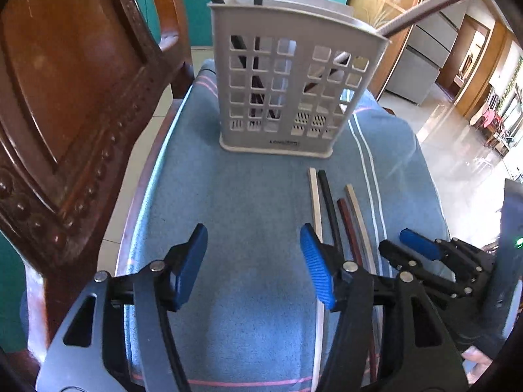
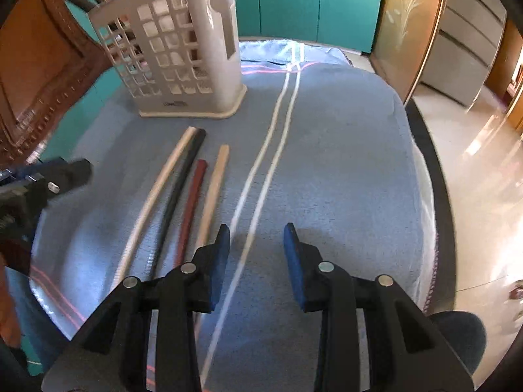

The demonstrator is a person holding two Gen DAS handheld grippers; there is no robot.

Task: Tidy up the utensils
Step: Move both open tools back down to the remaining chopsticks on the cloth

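Four chopsticks lie side by side on the blue towel point(image 1: 248, 189): white point(image 1: 314, 196), black point(image 1: 328, 202), dark red point(image 1: 346, 219) and tan point(image 1: 358, 212). Behind them stands a grey slotted utensil holder point(image 1: 287, 91) with dark sticks in its left half and a grey-and-maroon stick point(image 1: 425, 9) leaning out of the right. My left gripper point(image 1: 254, 232) is open over bare towel, its right finger just over the white chopstick. My right gripper point(image 2: 257, 228) is open and empty, its left finger beside the tan chopstick point(image 2: 215, 183). The holder point(image 2: 183, 49) is far left there.
A carved wooden chair point(image 1: 65, 98) stands close on the left of the table. The towel-covered table edge point(image 2: 421, 170) drops to a shiny tiled floor point(image 2: 474, 179) on the right. Teal cabinets point(image 2: 294, 3) are behind. A hand point(image 2: 6, 310) shows at the left edge.
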